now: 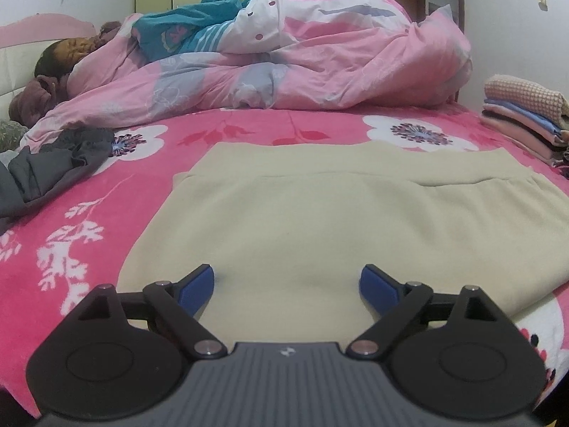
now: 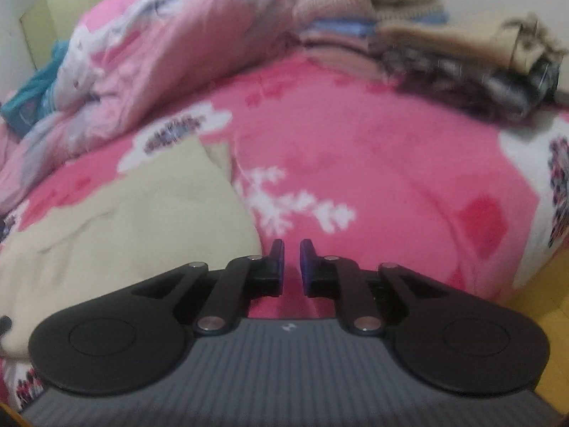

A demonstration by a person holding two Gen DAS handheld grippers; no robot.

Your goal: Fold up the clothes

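While the left gripper point(image 1: 286, 281) gapes over the cream garment point(image 1: 338, 220), the right gripper point(image 2: 291, 263) (empty) sits nearly closed.

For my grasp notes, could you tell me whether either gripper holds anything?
Nothing: the left gripper is open over the beige garment; the right gripper is nearly shut, empty.

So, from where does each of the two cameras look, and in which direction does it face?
Left wrist view: sits on the left gripper, looking down along its open fingers over the cream garment toward the pink quilt; only that gripper shows.
Right wrist view: sits on the right gripper, fingers nearly shut and holding nothing, over the pink bedsheet, facing the stack of folded clothes; blurred.
Shared: the cream garment, bedsheet, quilt and folded stack.
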